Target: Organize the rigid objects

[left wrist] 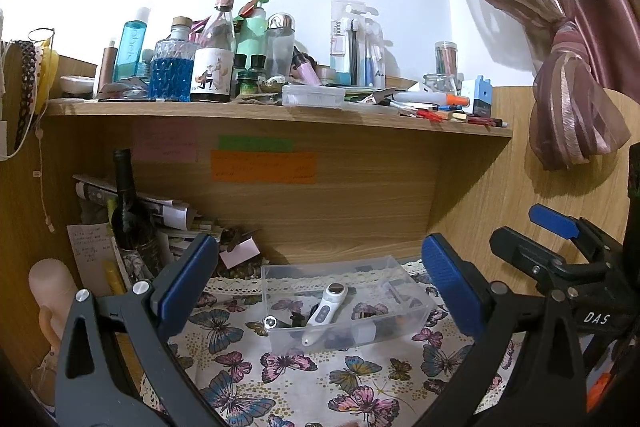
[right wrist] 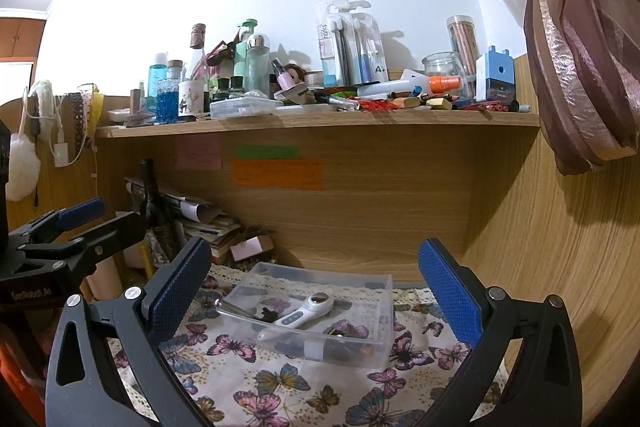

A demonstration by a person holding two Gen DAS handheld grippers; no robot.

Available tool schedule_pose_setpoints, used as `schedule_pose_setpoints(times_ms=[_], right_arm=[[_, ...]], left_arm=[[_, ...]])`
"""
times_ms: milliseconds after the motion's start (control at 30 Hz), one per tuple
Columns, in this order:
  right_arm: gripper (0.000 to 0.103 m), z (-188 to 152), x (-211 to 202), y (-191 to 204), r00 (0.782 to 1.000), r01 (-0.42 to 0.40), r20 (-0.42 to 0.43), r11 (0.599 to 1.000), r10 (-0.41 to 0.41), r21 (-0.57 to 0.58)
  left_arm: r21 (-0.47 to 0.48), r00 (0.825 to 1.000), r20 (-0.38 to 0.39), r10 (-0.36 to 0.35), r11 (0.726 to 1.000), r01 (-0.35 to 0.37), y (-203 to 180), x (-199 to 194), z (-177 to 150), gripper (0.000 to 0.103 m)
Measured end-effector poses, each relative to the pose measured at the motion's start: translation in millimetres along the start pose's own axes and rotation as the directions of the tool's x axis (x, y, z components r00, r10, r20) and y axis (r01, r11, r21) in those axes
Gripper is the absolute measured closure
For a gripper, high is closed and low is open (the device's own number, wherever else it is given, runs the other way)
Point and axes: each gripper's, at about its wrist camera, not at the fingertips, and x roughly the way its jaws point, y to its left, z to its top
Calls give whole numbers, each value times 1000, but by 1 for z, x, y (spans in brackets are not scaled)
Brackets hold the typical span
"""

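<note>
A clear plastic bin (left wrist: 416,319) (right wrist: 376,315) sits on the butterfly-print cloth (left wrist: 296,379) (right wrist: 280,383) under the wooden shelf. Inside it lie a white handheld device (left wrist: 326,307) (right wrist: 304,311), a small silver-capped item (left wrist: 271,323) and some dark small things. My left gripper (left wrist: 320,287) is open, its blue pads wide apart, hovering in front of the bin with nothing between them. My right gripper (right wrist: 316,291) is open too, also short of the bin and holding nothing. The other gripper shows at the right edge of the left wrist view and at the left edge of the right wrist view.
The wooden shelf (left wrist: 280,115) (right wrist: 320,123) above is crowded with bottles, jars, toothbrush packs, pens and a flat clear box (left wrist: 314,95) (right wrist: 242,107). A dark wine bottle (left wrist: 128,203) (right wrist: 154,199) and stacked papers fill the back left corner. A tied curtain (left wrist: 568,99) (right wrist: 580,67) hangs right.
</note>
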Motion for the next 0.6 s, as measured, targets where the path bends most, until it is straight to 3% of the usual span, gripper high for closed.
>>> schedule_pose_setpoints(times_ms=[600], right_arm=[[0, 3, -1, 2, 1000, -6, 9, 1000, 6, -2]], left_arm=[[1, 1000, 1, -15, 1000, 15, -3, -1, 1, 0]])
